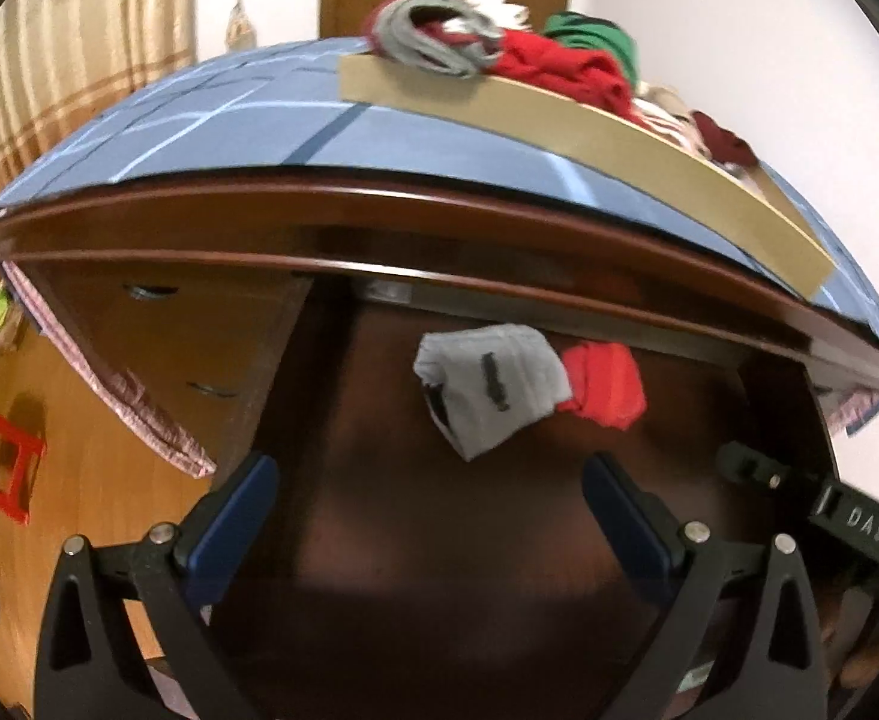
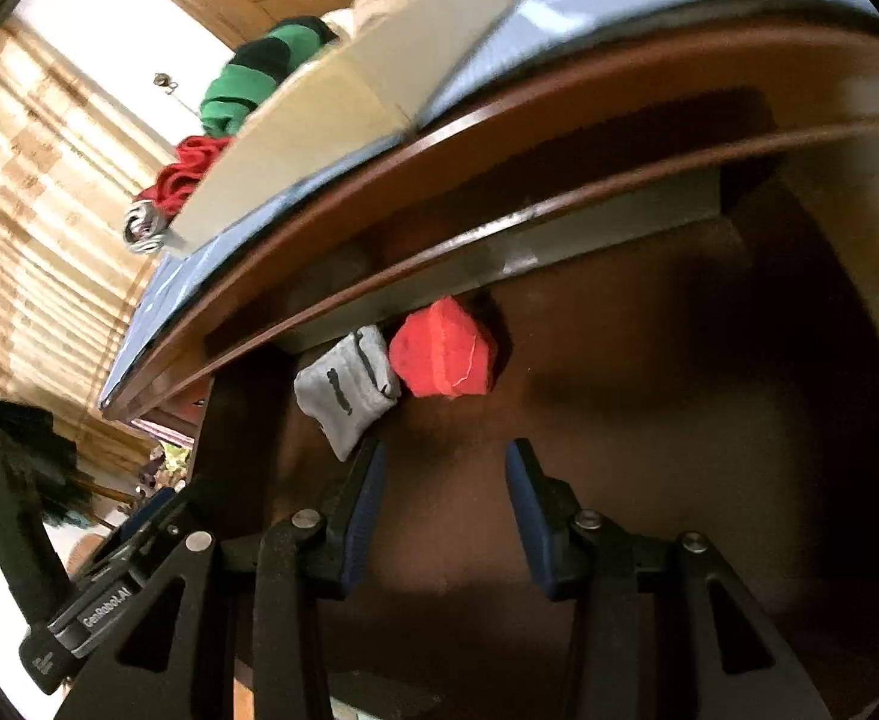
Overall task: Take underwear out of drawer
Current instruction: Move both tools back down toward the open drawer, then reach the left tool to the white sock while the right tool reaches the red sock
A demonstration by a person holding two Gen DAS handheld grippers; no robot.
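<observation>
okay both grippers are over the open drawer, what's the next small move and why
Probably ease the right gripper forward onto the red underwear and close. Its jaws stand open and empty, just short of it; the grey piece lies beside.

Two folded pieces of underwear lie in the open drawer [image 1: 379,540]: one grey piece [image 1: 490,393] and one red piece [image 1: 604,384], touching each other. One cardboard tray [image 1: 649,138] sits on the tabletop [image 1: 211,114], heaped with garments too tangled to count. Two hand-held grippers are here, the left hand-held gripper [image 1: 430,516] and the right hand-held gripper [image 2: 445,504].
</observation>
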